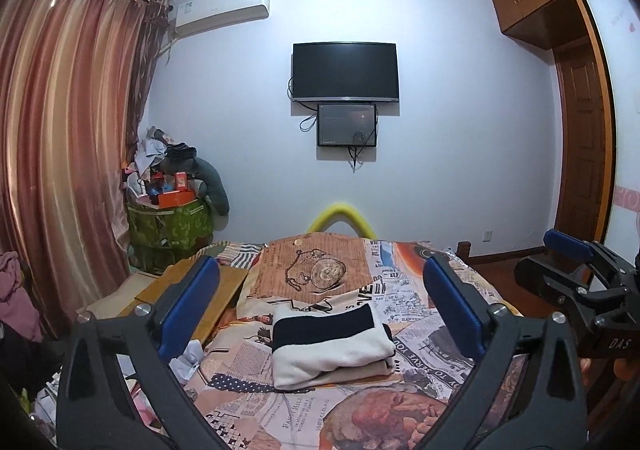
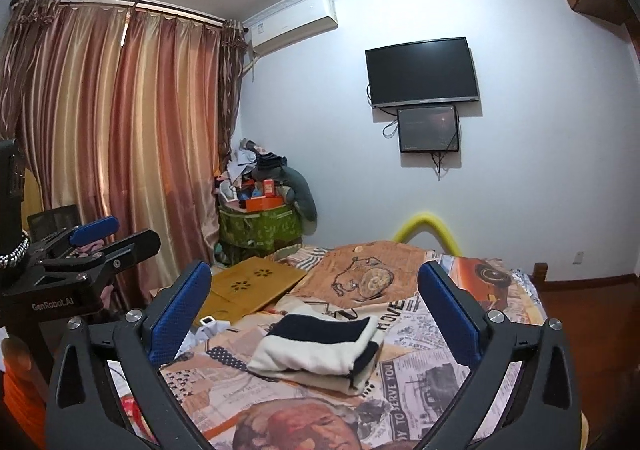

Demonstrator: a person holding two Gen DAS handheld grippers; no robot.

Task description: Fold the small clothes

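Note:
A folded white and navy striped garment [image 1: 332,346] [image 2: 316,350] lies flat on the printed bedspread [image 1: 320,278] [image 2: 420,354], stacked on a beige folded piece. My left gripper [image 1: 321,264] is open above and in front of it, its blue pads wide apart with nothing between them. My right gripper [image 2: 315,270] is likewise open and empty, raised over the same stack. Each gripper shows in the other's view: the right one [image 1: 548,258] at the right edge, the left one [image 2: 120,236] at the left edge. Neither touches the cloth.
A wooden lap desk [image 2: 256,286] lies at the bed's left side, with small items beside it. A green storage box [image 2: 260,230] piled with clutter stands by the curtains [image 2: 120,130]. A yellow foam arch [image 1: 340,214] sits at the bed's foot; a wall television [image 1: 344,72] hangs beyond.

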